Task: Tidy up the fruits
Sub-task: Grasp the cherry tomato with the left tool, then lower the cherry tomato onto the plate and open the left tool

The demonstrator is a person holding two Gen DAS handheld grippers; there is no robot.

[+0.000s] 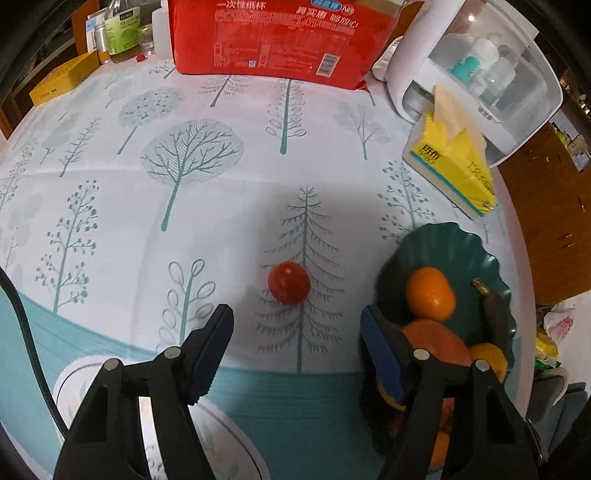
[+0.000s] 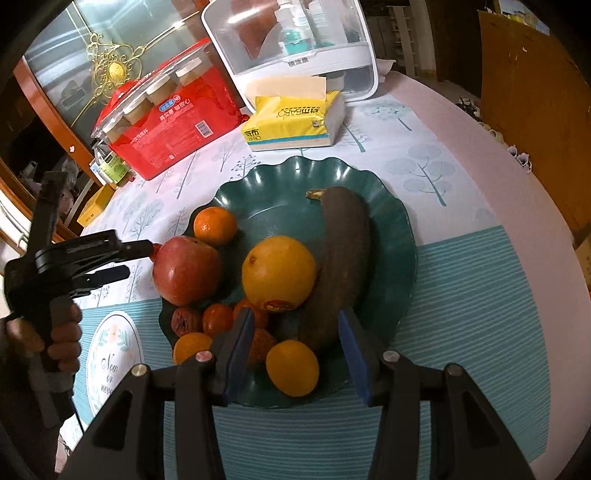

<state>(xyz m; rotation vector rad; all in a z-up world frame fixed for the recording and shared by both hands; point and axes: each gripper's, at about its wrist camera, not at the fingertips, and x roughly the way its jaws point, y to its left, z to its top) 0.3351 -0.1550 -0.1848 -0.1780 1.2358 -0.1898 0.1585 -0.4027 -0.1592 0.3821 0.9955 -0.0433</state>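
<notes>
A small red tomato (image 1: 289, 282) lies on the tablecloth just ahead of my open, empty left gripper (image 1: 297, 325), a little left of the green plate (image 1: 443, 240). The plate (image 2: 369, 184) holds a brown banana (image 2: 343, 258), a large orange (image 2: 279, 273), a red pomegranate (image 2: 186, 271), a tangerine (image 2: 215, 226) and several small fruits. My right gripper (image 2: 295, 328) is open and empty, hovering over the plate's near edge above a small orange (image 2: 292, 367). The left gripper (image 2: 140, 258) shows at the left of the right wrist view, held by a hand.
A yellow tissue pack (image 2: 291, 123) lies behind the plate, with a white storage box (image 2: 295, 66) beyond it. A red pack of paper cups (image 1: 280, 37) stands at the back, with bottles (image 1: 122, 29) and a yellow box (image 1: 62, 77) at far left. A round printed coaster (image 2: 110, 362) lies near.
</notes>
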